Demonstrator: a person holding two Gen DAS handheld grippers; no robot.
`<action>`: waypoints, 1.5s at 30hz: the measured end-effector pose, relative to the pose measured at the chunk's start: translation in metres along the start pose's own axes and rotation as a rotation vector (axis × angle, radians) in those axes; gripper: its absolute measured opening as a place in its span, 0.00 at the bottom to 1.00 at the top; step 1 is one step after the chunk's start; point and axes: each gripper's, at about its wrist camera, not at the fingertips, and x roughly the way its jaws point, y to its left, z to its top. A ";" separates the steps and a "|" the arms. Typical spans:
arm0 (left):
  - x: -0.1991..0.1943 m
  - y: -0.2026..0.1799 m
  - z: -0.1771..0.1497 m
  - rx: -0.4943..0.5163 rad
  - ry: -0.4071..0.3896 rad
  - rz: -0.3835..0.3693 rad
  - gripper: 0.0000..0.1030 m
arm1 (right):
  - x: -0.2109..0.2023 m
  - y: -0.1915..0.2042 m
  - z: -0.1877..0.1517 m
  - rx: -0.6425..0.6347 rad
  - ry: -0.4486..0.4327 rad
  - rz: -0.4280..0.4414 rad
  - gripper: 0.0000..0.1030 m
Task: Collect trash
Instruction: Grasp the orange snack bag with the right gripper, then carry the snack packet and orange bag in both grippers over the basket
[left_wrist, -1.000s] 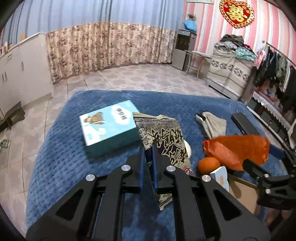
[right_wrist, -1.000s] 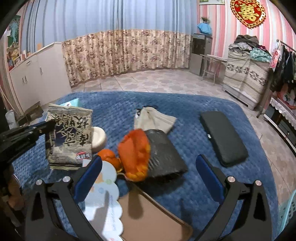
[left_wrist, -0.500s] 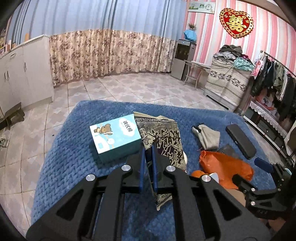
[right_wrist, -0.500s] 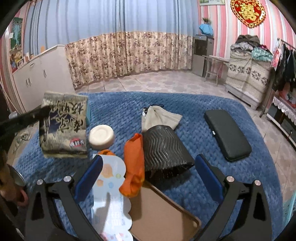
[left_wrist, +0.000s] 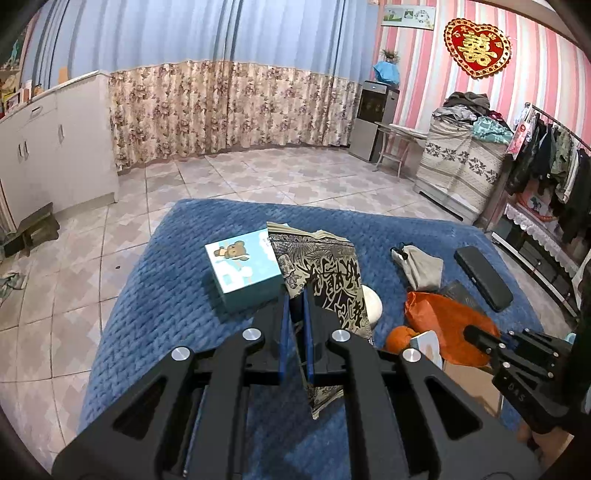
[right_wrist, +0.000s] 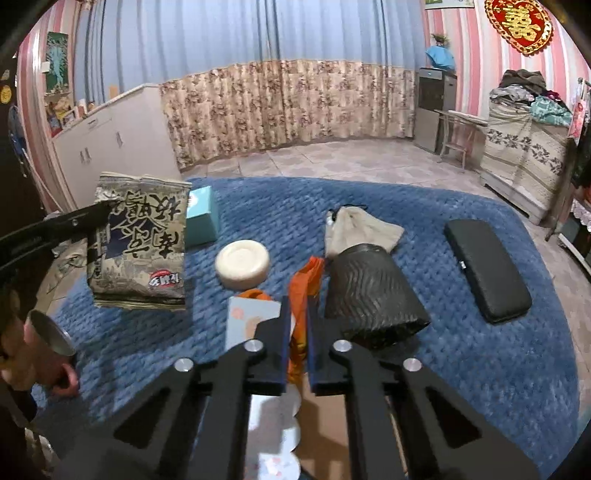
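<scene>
L wrist view: left tongs (left_wrist: 295, 306) pinched the crinkly printed snack bag (left_wrist: 325, 273), lifted over the blue knit blanket (left_wrist: 155, 314), angled down; only here the bear print showed on the tissue box (left_wrist: 243, 275).
R wrist view: right tongs (right_wrist: 297, 325) had just closed onto the orange plastic bag (right_wrist: 301, 295); only here the round soap bar (right_wrist: 242, 264) showed whole.

The right gripper (right_wrist: 295, 325), wide open a second ago, has just closed its jaws on the orange plastic bag (right_wrist: 301, 295). The left gripper (left_wrist: 295, 314) has carried its snack wrapper (left_wrist: 325, 273) higher above the blue bed (left_wrist: 155, 314), so more floor shows.
</scene>
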 end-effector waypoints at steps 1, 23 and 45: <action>-0.002 0.001 0.001 -0.003 0.000 0.001 0.06 | -0.003 0.002 -0.002 0.001 -0.001 0.008 0.06; -0.036 0.022 -0.005 -0.019 -0.011 -0.001 0.06 | -0.001 0.064 -0.031 -0.121 0.074 -0.074 0.76; -0.054 -0.049 0.019 0.061 -0.031 -0.103 0.06 | -0.086 -0.038 -0.008 0.215 -0.084 -0.015 0.09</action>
